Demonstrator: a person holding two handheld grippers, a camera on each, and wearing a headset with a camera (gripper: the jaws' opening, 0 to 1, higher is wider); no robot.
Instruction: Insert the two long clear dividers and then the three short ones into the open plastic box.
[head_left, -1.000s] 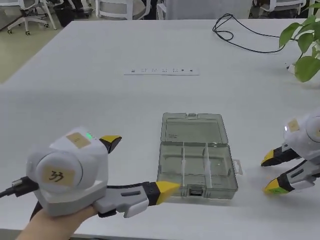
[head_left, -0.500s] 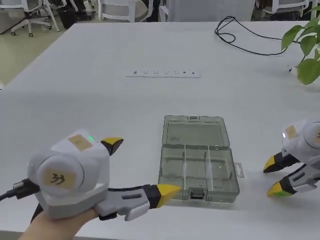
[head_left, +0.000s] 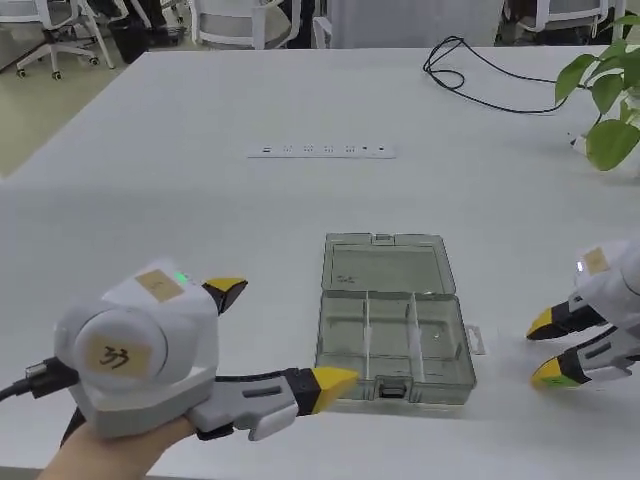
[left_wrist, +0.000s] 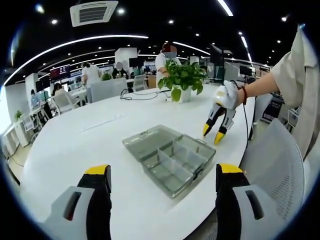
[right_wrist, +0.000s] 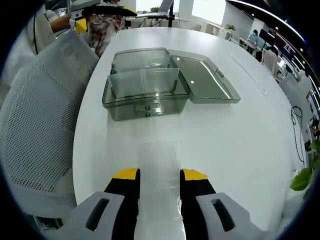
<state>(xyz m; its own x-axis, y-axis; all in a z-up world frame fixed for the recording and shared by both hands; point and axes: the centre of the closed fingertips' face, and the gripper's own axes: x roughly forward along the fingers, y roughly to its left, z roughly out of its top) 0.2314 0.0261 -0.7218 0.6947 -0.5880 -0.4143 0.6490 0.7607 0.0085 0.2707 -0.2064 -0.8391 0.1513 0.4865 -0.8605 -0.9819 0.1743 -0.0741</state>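
**A:** Little has moved in the last second. The view has drifted, but the box (head_left: 440, 386) and both claws sit about where they did.

**B:** Where is the box?

**A:** By the near edge of the desk (head_left: 180, 200), with its lid (head_left: 390, 262) flat toward the far edge. Two dividers (head_left: 367, 330) stand in the base, running near to far. I can't tell whether any cross piece is in yet.

**B:** And the claws?

**A:** The left claw (head_left: 280, 335) gapes wide and holds nothing, with one tip just beside the box's near-left corner. The right claw (head_left: 545, 348) hangs off the box's right side, apart from it. It is pinched on a clear divider (right_wrist: 159, 160), which the right gripper view shows as a faint strip between the jaws.

**B:** What could go wrong from here?

**A:** I'd say three things.
- **Missing the slot:** The divider is nearly invisible against the desk and the box walls. Its ends could miss their slots and it would sit crooked or wedge against a standing divider.
- **The box moving:** Nothing steadies the box. A push that is off-line could slide it toward the near edge or tip it on the lid hinge.
- **The divider twisting:** The piece is smooth plastic and the grip is narrow. It could swivel in the jaws when it meets resistance, or pop free.

**B:** So what would you do?

**A:** Bracing the box with the left claw first looks wise.
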